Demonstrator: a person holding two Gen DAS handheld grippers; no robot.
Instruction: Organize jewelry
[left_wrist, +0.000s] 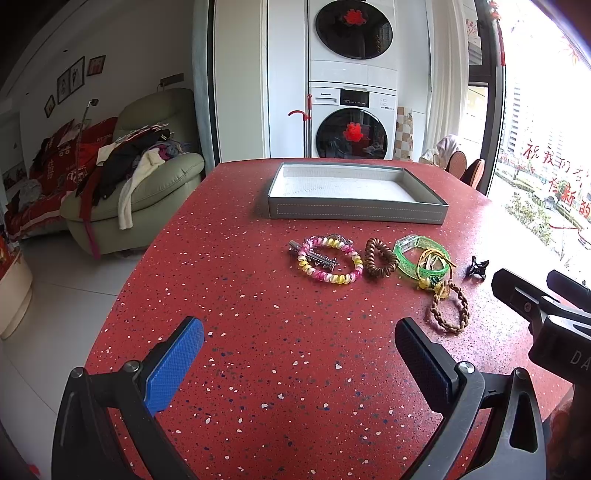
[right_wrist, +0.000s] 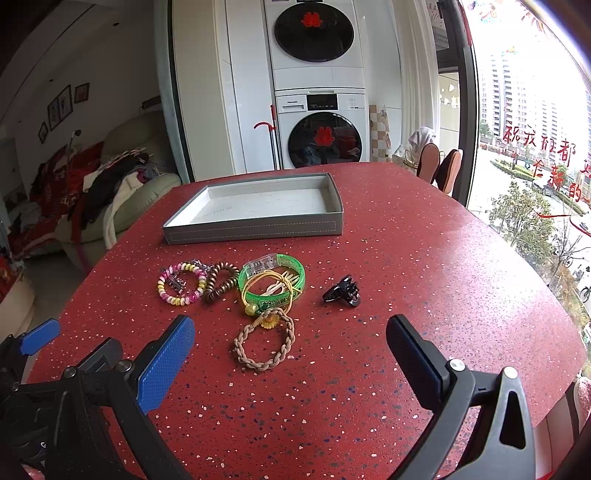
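Right wrist view: the right gripper (right_wrist: 290, 350) hovers low over the red speckled desk (right_wrist: 424, 258) with its fingers spread wide and nothing between them. Just ahead of the gap, nearer the blue-padded finger (right_wrist: 166, 365), lies a braided tan hair tie (right_wrist: 264, 345). Beyond it sit a green bangle (right_wrist: 273, 278) with a yellow elastic cord (right_wrist: 266, 286) lying across it, a brown coil tie (right_wrist: 221, 281) touching the bangle's side, and a pink-and-yellow coil tie (right_wrist: 181, 282) around a metal clip. A black claw clip (right_wrist: 341, 291) rests apart, ahead of the dark finger (right_wrist: 415, 363). Farther forward stands a shallow grey tray (right_wrist: 255, 230) (nothing in it).

In the left wrist view, the left gripper (left_wrist: 299, 356) also has its fingers wide apart and bare, over the desk short of the jewelry; the right gripper's dark body shows beyond its dark finger.
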